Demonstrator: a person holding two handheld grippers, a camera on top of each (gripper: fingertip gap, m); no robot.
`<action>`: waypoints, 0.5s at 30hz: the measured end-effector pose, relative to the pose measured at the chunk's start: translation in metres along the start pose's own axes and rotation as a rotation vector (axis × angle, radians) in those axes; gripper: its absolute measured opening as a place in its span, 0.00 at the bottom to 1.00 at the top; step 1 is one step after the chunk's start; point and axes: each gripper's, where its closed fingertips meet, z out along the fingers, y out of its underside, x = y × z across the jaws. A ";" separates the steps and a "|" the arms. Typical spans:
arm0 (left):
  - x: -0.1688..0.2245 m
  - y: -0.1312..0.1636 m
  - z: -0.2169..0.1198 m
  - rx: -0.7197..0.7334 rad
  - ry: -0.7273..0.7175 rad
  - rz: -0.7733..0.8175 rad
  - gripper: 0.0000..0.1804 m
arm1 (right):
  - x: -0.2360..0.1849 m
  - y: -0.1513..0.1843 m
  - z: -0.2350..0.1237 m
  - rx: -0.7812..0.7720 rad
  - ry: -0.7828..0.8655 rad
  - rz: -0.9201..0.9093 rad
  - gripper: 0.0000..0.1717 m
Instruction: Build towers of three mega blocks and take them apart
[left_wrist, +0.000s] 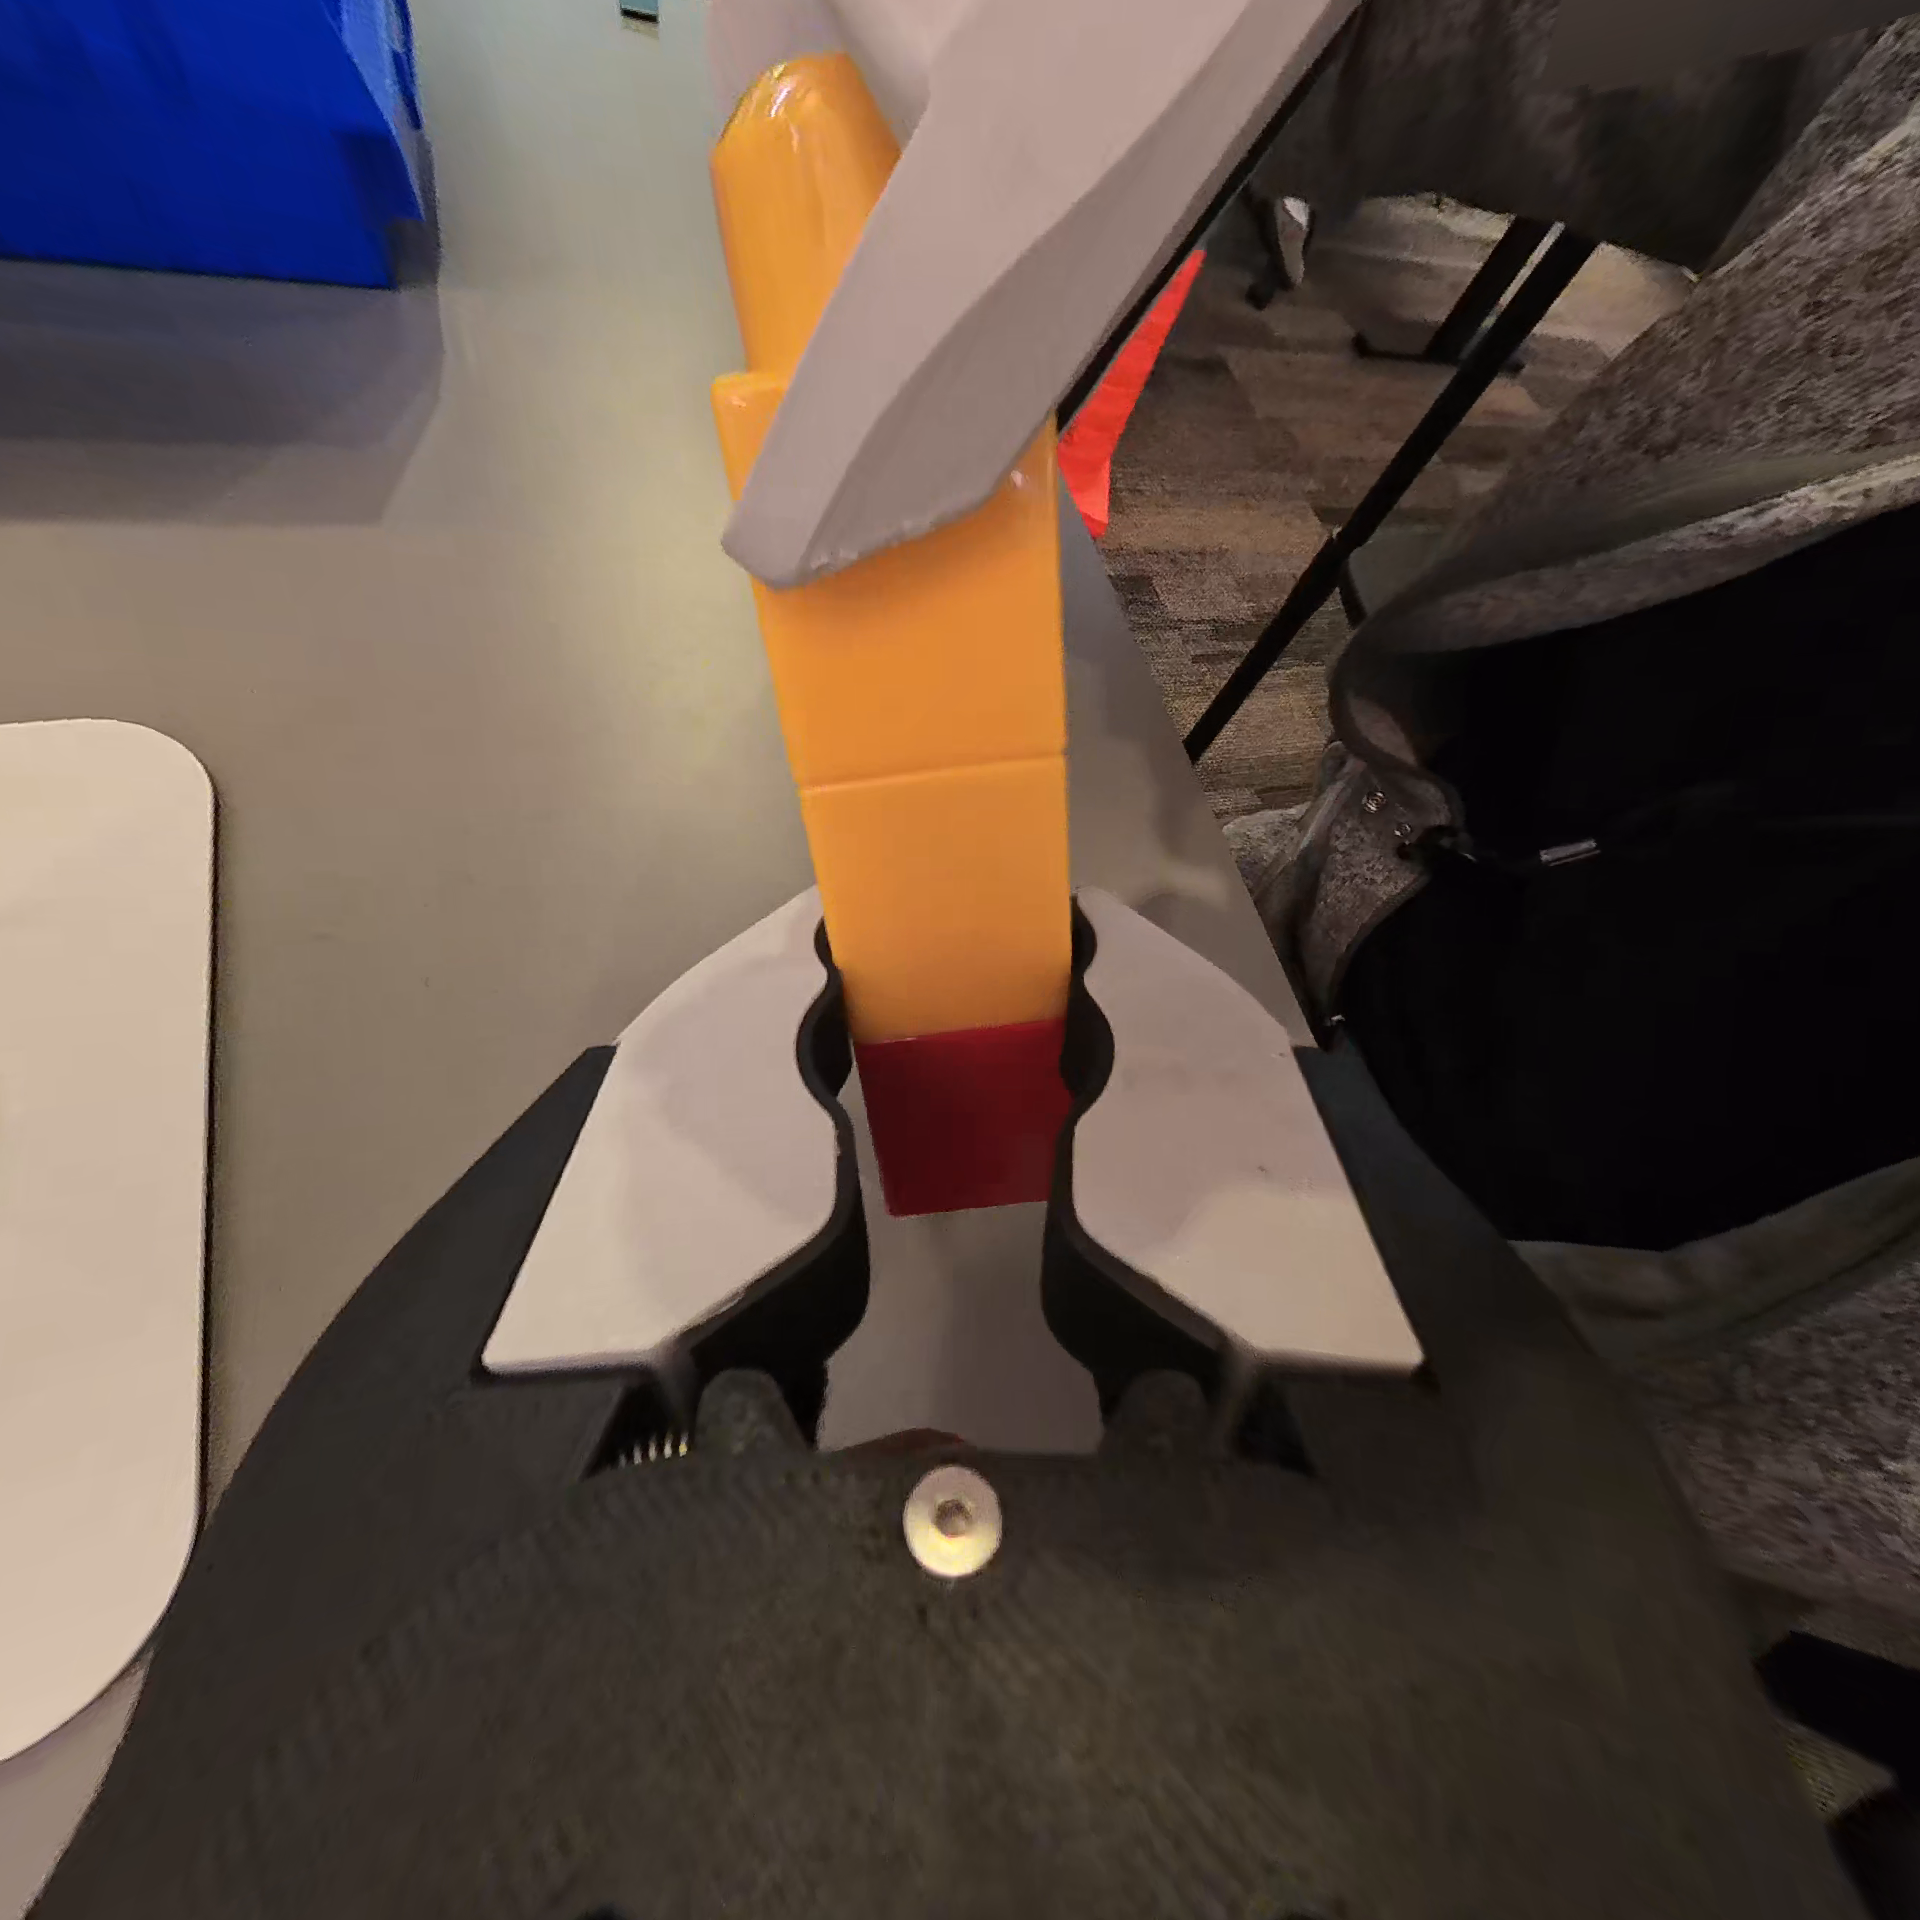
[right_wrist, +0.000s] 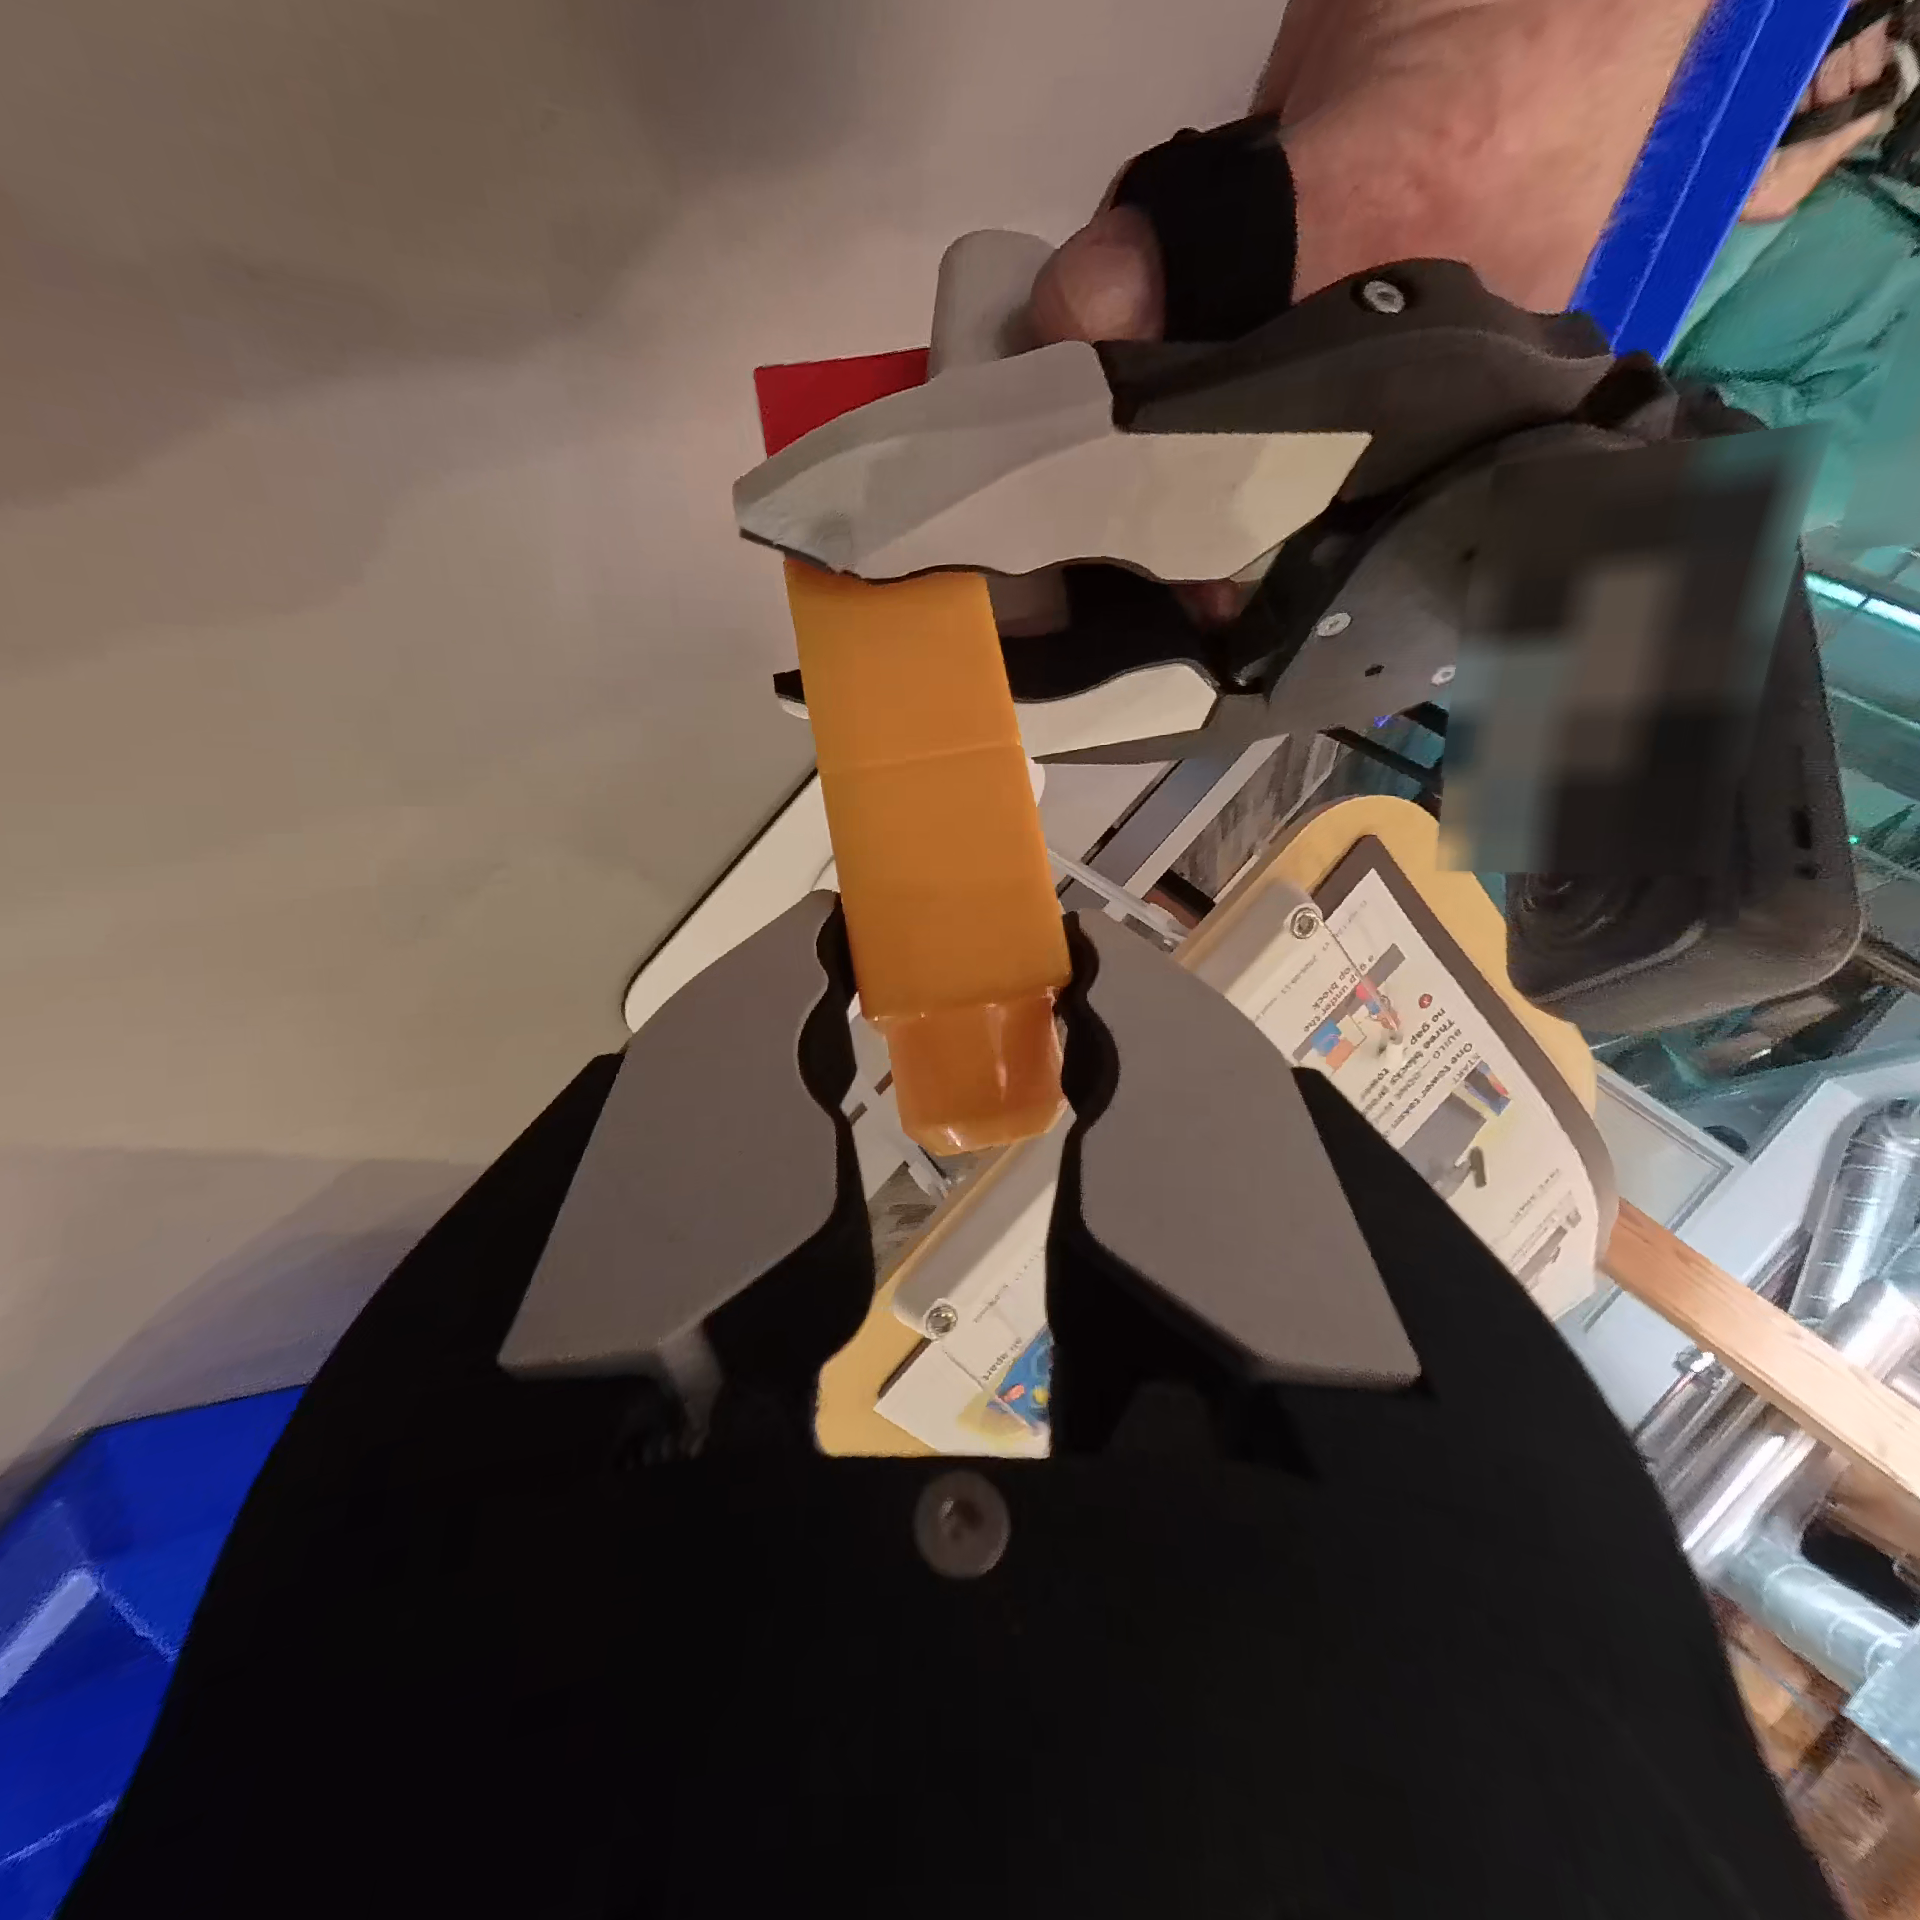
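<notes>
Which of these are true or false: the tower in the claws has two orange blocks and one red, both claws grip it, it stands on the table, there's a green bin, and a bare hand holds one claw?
1. The tower is two orange blocks plus one red block. True.
2. The left claw and the right claw each grip an end of it. True.
3. The tower stands on the table. False: it is held in the air between the claws.
4. A green bin sits on the table. False: the bin is blue.
5. A bare hand holds the left claw. False: the hand wears a black fingerless glove.
</notes>
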 end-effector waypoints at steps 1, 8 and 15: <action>-0.002 -0.001 0.001 0.018 -0.007 -0.008 0.20 | 0.000 0.001 0.000 0.001 -0.008 0.030 0.23; -0.014 -0.021 -0.017 0.206 -0.089 0.013 0.20 | 0.014 0.036 -0.011 0.050 0.070 0.407 0.36; -0.020 -0.040 -0.031 0.342 -0.164 0.064 0.20 | 0.020 0.031 -0.021 0.497 0.071 1.011 0.37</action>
